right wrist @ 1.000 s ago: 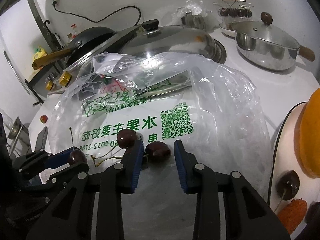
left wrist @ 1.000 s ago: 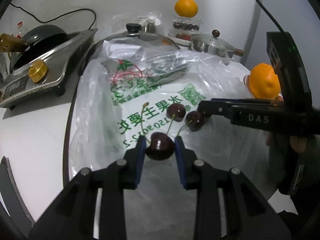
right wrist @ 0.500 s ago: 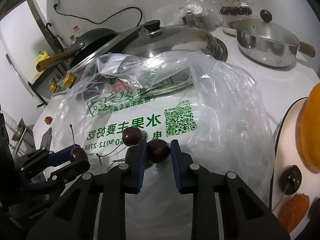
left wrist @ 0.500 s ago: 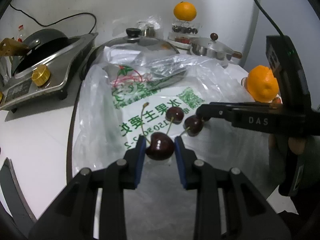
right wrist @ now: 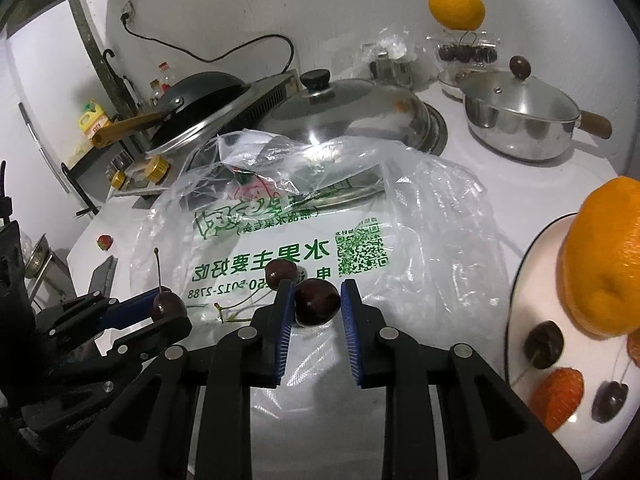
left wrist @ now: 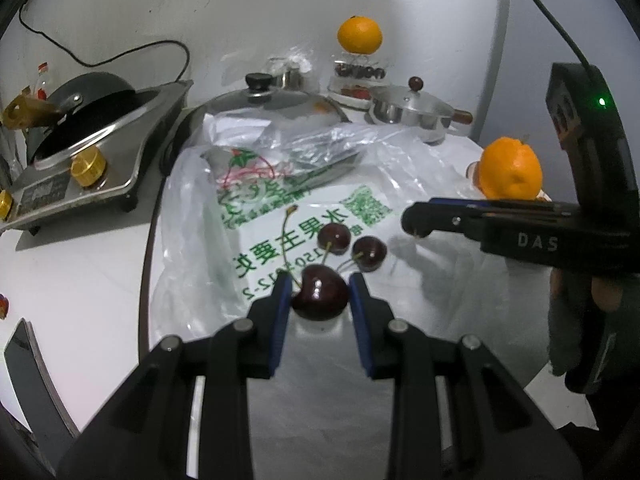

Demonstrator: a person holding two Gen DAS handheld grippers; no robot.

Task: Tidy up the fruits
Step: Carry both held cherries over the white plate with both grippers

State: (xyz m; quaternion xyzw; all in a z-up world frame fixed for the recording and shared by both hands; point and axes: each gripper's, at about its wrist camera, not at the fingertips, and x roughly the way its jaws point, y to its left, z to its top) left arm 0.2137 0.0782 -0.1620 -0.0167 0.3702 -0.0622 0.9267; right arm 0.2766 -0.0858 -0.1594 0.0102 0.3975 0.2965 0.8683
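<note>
While you hold the left gripper (left wrist: pixel 319 282) angled down over the plastic bag (left wrist: pixel 280 184), its fingers pinch the stemmed cherry (left wrist: pixel 320 300) by its sides, leaving the stem free to poke upward. That looks like a sensible way to carry it without crushing it. The bag is spread flat on the tabletop (left wrist: pixel 80 264), apparently as the sorting patch for the loose fruit. On its green print, just past your left fingertips, the third cherry (left wrist: pixel 334 238) lies unheld.

Your right gripper (right wrist: pixel 317 286) has its fingers drawn in on the second cherry (right wrist: pixel 317 304), with the blue pads against both flanks in its own camera. From the left camera a small gap shows between that fruit and the fingertip, so I'd call the hold shallow; lift gently.

Farther right, the plate (right wrist: pixel 532 248) already carries an orange (right wrist: pixel 604 256) and two cherries. It is probably where both held fruits belong.
</note>
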